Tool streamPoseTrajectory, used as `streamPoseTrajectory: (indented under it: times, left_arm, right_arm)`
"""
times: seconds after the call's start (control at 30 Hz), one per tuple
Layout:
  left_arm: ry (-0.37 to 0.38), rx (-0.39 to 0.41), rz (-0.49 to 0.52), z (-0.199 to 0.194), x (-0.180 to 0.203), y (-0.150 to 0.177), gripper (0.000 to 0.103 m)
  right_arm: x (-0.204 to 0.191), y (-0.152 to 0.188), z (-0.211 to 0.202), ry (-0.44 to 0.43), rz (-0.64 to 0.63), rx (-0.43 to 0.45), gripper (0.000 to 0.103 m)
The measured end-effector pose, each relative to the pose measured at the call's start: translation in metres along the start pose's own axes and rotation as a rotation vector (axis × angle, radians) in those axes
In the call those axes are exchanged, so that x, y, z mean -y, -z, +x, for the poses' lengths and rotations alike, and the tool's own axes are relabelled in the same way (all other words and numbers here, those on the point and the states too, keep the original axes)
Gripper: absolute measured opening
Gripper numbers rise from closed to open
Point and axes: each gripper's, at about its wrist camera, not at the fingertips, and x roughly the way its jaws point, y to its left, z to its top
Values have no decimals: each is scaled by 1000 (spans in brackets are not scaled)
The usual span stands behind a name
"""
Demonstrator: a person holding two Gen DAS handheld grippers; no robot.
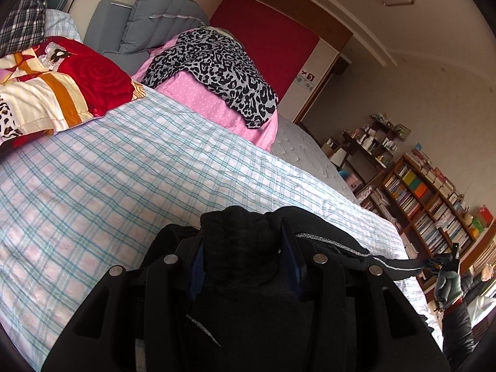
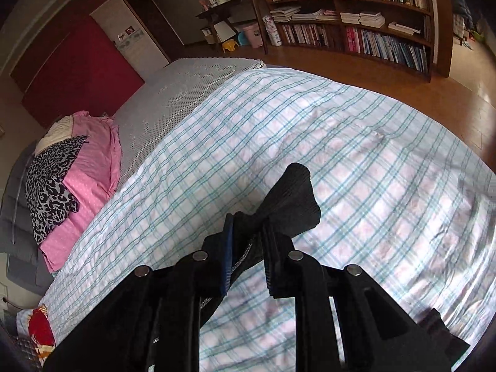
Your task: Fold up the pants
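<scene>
The black pants [image 1: 245, 235] are bunched between the fingers of my left gripper [image 1: 243, 248], which is shut on them and holds them above the checked bed sheet [image 1: 124, 167]. A band of the pants with a silver stripe [image 1: 365, 255] stretches right toward my right gripper [image 1: 446, 263], seen far off. In the right wrist view my right gripper [image 2: 248, 241] is shut on another part of the black pants [image 2: 294, 195], whose end fans out past the fingertips above the sheet [image 2: 341, 142].
A red floral quilt [image 1: 62, 83] lies at the left. A leopard-print garment [image 1: 217, 68] rests on folded pink cloth [image 1: 210, 102] at the back. Bookshelves [image 2: 356, 15] and wooden floor [image 2: 449, 93] lie beyond the bed's edge.
</scene>
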Motion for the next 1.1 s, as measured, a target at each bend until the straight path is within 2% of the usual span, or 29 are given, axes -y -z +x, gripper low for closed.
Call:
streamPoseTrajectory:
  times: [0.3,0.53,0.8,1.0,1.1]
  left_arm:
    - [37,12,-34,-47,-14,31,43]
    - [84,36,-39,-75,-28,56,43]
    - [62,-11,9,-76,-38,79,44]
    - [0,-55,34,-72,-49,91,52]
    - [-7,-64,50,-74,-49,95,54]
  right_arm:
    - [69,80,-86,-75,-4,64,17]
    - [124,139,-136,-127,33,126,17]
    - [170,188,-133,-134,109,74,17]
    - [178,201,-128,-125,120,67,17]
    - [179,205,-126,-131,125,67,22]
